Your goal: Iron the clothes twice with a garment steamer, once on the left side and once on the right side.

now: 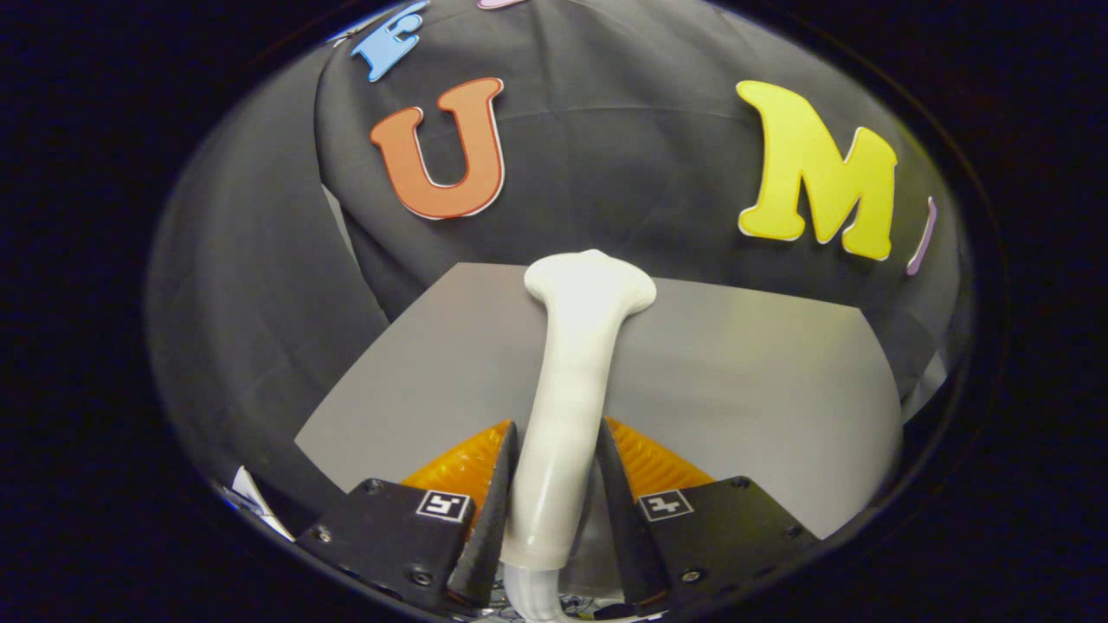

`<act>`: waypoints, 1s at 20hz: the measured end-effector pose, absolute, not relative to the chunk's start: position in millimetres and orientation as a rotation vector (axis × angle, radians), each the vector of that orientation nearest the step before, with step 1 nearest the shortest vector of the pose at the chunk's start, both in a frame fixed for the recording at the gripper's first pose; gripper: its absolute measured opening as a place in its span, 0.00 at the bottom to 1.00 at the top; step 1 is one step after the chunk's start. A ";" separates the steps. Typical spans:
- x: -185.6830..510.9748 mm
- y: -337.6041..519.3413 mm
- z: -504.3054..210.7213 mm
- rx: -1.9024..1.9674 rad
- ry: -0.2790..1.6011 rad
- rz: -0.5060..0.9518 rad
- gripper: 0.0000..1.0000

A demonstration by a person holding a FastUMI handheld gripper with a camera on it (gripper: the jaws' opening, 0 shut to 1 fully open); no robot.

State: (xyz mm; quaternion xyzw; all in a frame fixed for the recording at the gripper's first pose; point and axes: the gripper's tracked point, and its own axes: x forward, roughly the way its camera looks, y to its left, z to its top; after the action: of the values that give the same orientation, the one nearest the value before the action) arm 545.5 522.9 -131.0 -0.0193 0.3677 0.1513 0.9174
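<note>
- One garment steamer [576, 381], white, its handle running forward to a flared head.
- One gripper [554, 484], closed on the steamer's handle.
- Two fingers [493, 502], one pressed to each side of that handle.
- Two ribbed pads [645, 459], one behind each finger.
- Two square markers [443, 505], one on each finger mount.
- One hose [532, 597], pale, leaving the base of the handle between the finger mounts.
- One grey tabletop [762, 381] beneath and beyond the steamer.
- One black cloth wall [623, 147] behind the table.
- One scrap of white paper [251, 493] beside the left finger mount; what it is cannot be made out.
</note>
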 end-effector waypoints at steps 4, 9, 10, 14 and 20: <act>542.8 527.3 -129.0 -0.003 0.798 0.311 0.42; 529.1 531.5 -107.6 0.052 0.815 0.338 0.31; 521.1 529.4 -96.2 0.053 0.791 0.347 0.30; 487.8 512.2 -50.5 0.041 0.684 0.396 0.30; 421.5 456.1 17.9 0.075 0.548 0.412 0.30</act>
State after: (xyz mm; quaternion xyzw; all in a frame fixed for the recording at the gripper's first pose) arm 421.5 456.1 17.9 0.0370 0.2685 0.2020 0.9411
